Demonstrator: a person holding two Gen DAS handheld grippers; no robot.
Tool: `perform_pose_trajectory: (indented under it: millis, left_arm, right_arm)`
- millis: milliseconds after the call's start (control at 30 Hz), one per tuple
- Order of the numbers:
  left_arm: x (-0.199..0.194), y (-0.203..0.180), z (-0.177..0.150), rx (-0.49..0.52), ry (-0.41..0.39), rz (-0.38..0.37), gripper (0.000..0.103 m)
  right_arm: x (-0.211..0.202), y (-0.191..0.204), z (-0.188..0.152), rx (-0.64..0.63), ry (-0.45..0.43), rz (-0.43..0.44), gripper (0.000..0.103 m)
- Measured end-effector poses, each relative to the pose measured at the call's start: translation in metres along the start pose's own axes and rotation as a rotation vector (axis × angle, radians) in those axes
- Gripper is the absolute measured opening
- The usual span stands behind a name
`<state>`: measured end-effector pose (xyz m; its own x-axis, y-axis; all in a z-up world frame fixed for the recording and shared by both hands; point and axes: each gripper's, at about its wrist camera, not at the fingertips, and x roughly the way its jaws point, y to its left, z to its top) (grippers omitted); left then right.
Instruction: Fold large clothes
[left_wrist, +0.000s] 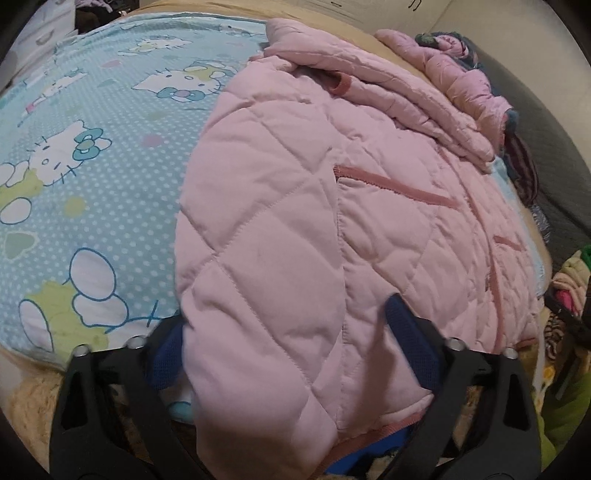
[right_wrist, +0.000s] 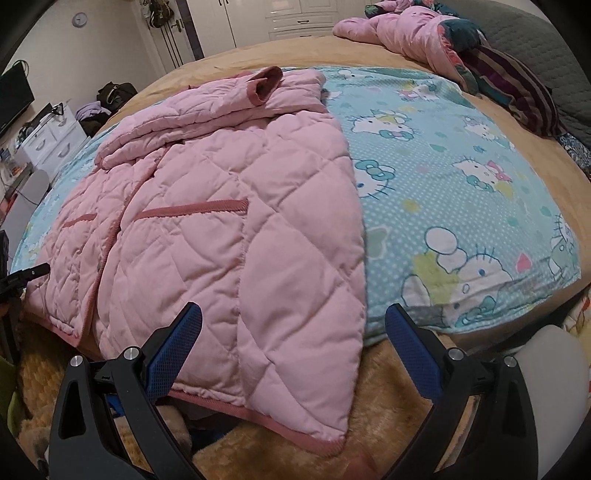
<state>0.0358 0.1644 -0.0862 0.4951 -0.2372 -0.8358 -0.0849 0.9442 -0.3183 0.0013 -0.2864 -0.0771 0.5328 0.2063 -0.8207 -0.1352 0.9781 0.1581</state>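
Note:
A pink quilted jacket (left_wrist: 303, 206) lies spread on a blue cat-print blanket (left_wrist: 92, 166) on the bed, a sleeve folded across its top. My left gripper (left_wrist: 291, 354) is open at the jacket's near hem, its blue-padded fingers (left_wrist: 410, 339) wide apart with the hem corner lying between them. In the right wrist view the same jacket (right_wrist: 221, 229) covers the left half of the blanket (right_wrist: 461, 177). My right gripper (right_wrist: 291, 347) is open, its blue fingers (right_wrist: 177, 347) straddling the jacket's near right corner just above the hem.
A second pink jacket (right_wrist: 402, 29) and a striped dark garment (right_wrist: 517, 85) lie bunched at the bed's far end. White drawers (right_wrist: 55, 140), a bag and wardrobes stand beyond the bed. A fluffy tan cover (right_wrist: 388, 424) lies along the near edge.

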Motion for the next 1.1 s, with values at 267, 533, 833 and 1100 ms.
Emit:
perform_pose_trajectory:
  millis: [267,533,833,1100]
  left_arm:
    - [-0.019,0.003,0.000,-0.043,-0.067,-0.080,0.019]
    - [-0.019,-0.005,-0.001,0.000,-0.040,-0.072,0.020]
    - [-0.012,-0.008,-0.020,0.063,0.039,-0.024,0.063]
    - [-0.022,-0.012,-0.025,0.081,0.003,0.021,0.024]
  right_arm:
    - [-0.005,-0.018,-0.014,0.019,0.072,0.082,0.099]
    - [0.024,-0.013,-0.026,-0.004,0.171,0.116,0.098]
    - [0.047,-0.006,-0.035,0.000,0.238,0.141,0.078]
    - [0.005,0.002,-0.022,-0.018,0.104,0.163,0.024]
